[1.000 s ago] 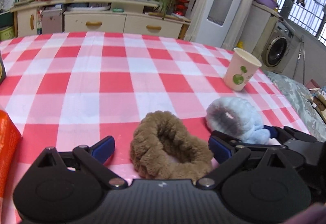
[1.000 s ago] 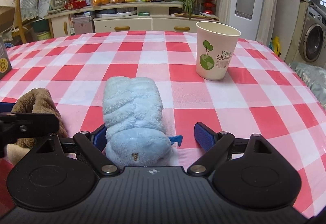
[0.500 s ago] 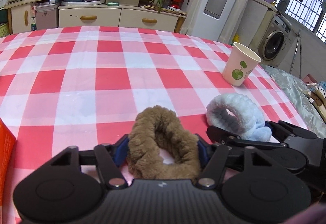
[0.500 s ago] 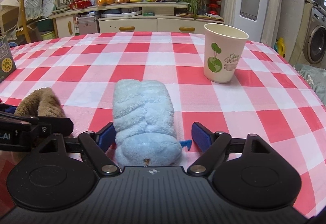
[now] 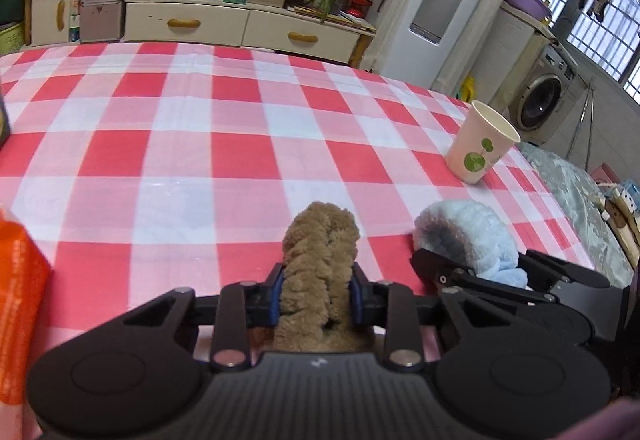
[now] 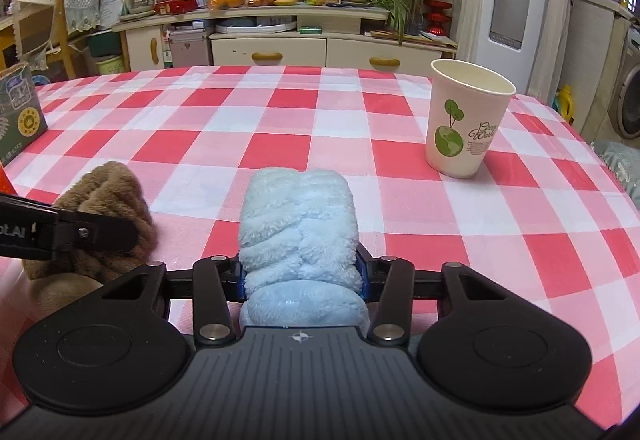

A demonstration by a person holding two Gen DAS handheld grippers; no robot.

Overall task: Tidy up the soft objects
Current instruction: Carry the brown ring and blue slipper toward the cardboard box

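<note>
A brown fluffy band (image 5: 320, 240) lies on the red-and-white checked tablecloth (image 5: 240, 160). My left gripper (image 5: 316, 298) is closing on it, and its blue pads squeeze the band into a narrow upright fold. A light blue fluffy band (image 6: 298, 224) sits to the right of it. My right gripper (image 6: 300, 276) is closing too, with both pads pressed against the blue band's sides. The brown band (image 6: 108, 208) and the left gripper's finger (image 6: 80, 232) show at the left of the right wrist view. The blue band (image 5: 468, 236) shows at the right of the left wrist view.
A paper cup (image 6: 466, 122) with a green tree print stands upright beyond the blue band, to the right. An orange package (image 5: 20, 304) is at the near left edge. A green box (image 6: 20, 112) stands at the far left. Cabinets line the wall behind the table.
Both grippers have closed from wide open onto their bands. The brown band went from a flat ring to a pinched upright fold; the blue band is squeezed narrower.
</note>
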